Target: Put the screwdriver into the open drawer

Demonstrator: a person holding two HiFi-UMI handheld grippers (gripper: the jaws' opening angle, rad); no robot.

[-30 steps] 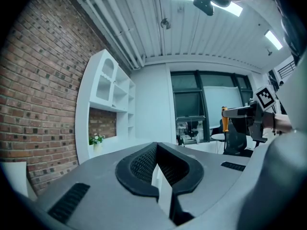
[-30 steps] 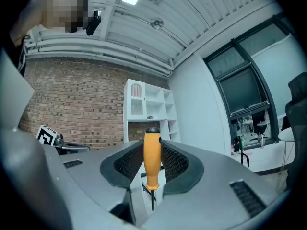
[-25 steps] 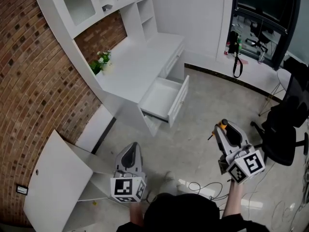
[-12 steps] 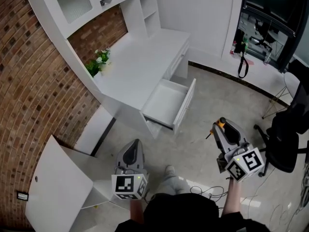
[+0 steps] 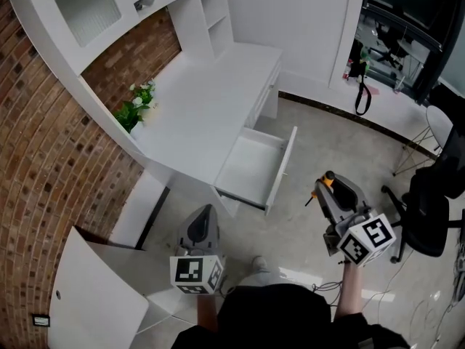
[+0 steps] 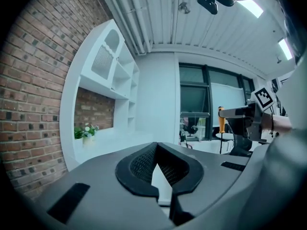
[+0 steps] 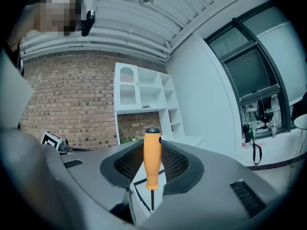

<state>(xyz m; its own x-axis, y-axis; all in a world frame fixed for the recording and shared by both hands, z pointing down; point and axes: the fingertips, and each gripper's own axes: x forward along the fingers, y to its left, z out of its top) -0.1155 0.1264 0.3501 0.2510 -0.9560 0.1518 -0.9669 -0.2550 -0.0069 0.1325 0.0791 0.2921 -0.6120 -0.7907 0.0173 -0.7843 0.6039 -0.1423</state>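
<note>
The right gripper (image 5: 325,186) was clamped on the orange handle of the screwdriver (image 7: 152,159), held over the floor right of the open drawer (image 5: 251,166) of the table (image 5: 203,100). The left gripper (image 5: 204,217), nearer, had its jaws together and empty.

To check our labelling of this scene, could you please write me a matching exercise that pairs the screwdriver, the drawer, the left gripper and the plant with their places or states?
Things:
1. screwdriver
2. drawer
3. left gripper
4. plant

Places or states:
A. stands on the white desk, by the brick wall
B. shut, holding nothing
C. clamped in the right gripper
D. pulled open from the desk

Pairs: 1-C, 2-D, 3-B, 4-A
</note>
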